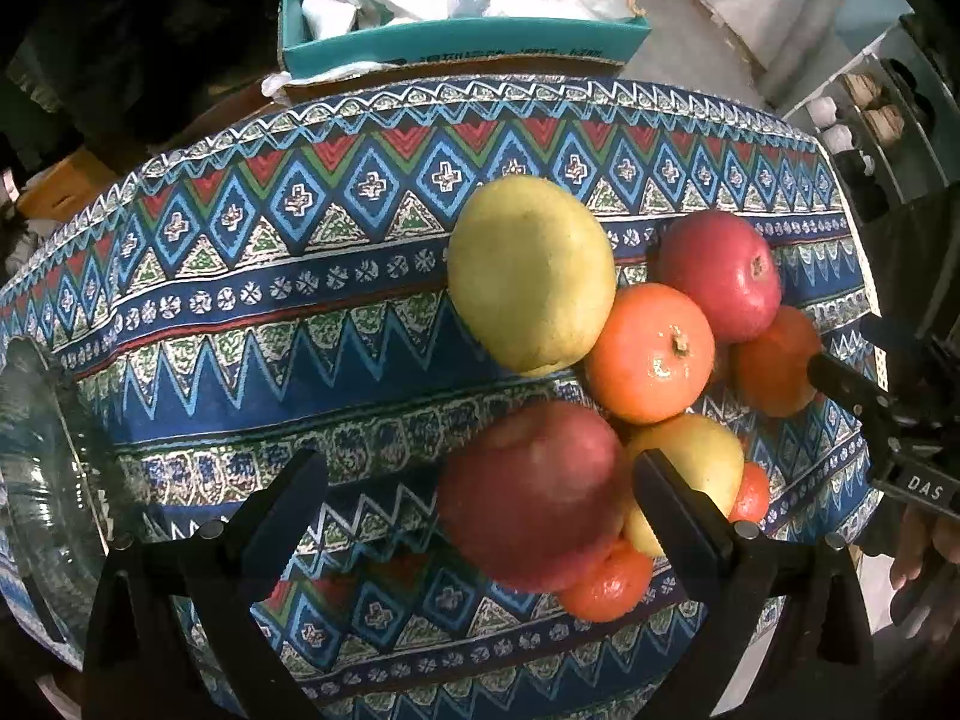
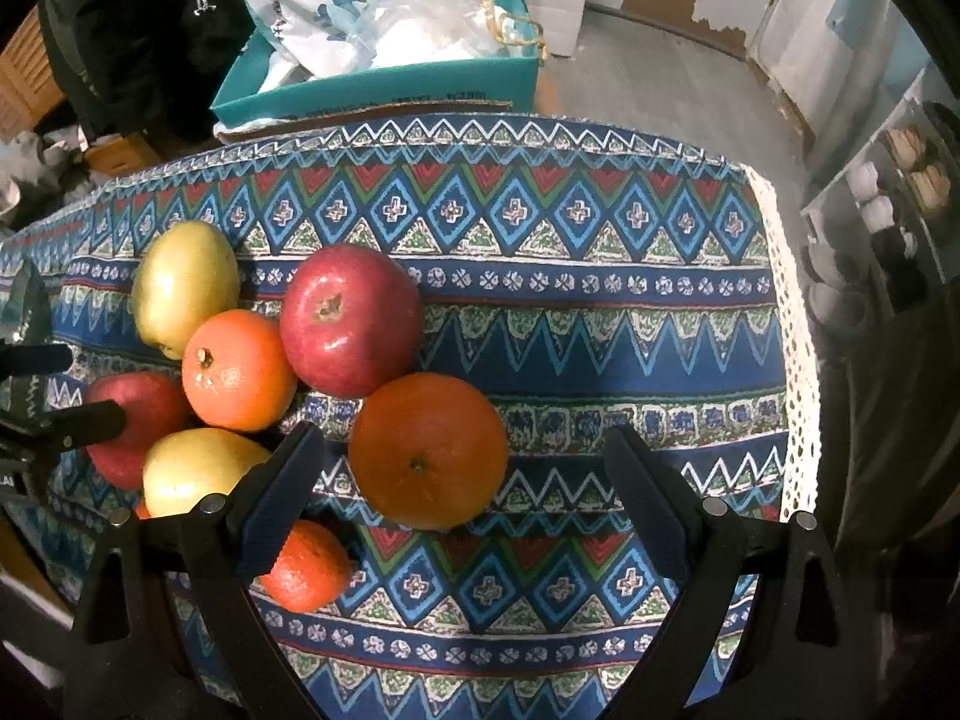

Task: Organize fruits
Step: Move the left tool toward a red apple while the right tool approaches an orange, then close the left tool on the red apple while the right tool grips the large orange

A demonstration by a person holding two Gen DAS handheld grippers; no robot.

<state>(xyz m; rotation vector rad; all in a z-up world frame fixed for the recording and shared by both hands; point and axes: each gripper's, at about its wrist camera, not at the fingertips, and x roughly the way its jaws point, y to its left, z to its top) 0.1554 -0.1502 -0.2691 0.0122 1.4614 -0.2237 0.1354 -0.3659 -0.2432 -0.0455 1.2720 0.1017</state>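
Note:
Several fruits lie clustered on a patterned blue tablecloth (image 1: 270,312). In the left wrist view my left gripper (image 1: 480,480) is open, its jaws either side of a near red apple (image 1: 528,492), not touching it. Beyond lie a yellow-green pear (image 1: 531,273), an orange (image 1: 651,354), a second red apple (image 1: 720,273) and another pear (image 1: 696,462). In the right wrist view my right gripper (image 2: 465,456) is open around a large orange (image 2: 429,450) on the cloth. A small orange (image 2: 306,564) lies by its left finger. The red apple (image 2: 351,318) sits just behind.
A glass bowl (image 1: 36,468) stands at the table's left edge. A teal box (image 2: 384,84) with plastic bags sits behind the table. Shelving with jars (image 2: 900,180) stands at the right. The cloth's right part (image 2: 660,330) holds no fruit. The right gripper's finger (image 1: 852,387) shows beside the fruits.

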